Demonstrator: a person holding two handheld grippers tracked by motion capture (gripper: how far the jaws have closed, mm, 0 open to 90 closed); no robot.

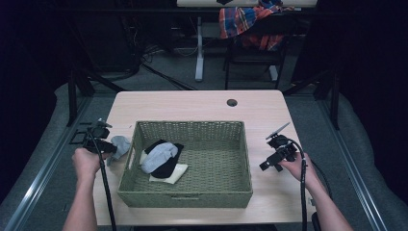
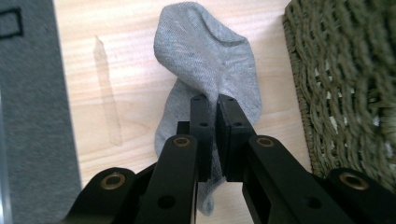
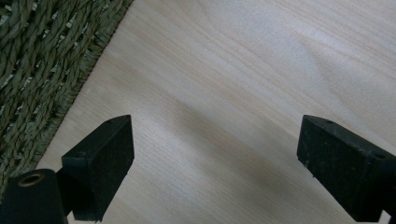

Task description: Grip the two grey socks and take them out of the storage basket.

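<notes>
Left gripper [image 2: 218, 105] was clamped on the grey sock [image 2: 205, 60], pinching a fold so it lifted clear of the table [image 2: 121, 70], just beside the basket [image 2: 345, 84]. Right gripper [image 3: 215, 154] was wide open, idle over bare table.

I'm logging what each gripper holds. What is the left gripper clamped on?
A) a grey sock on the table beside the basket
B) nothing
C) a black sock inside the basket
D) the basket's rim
A: the left gripper pinches the grey sock on the table, beside the basket.
</notes>
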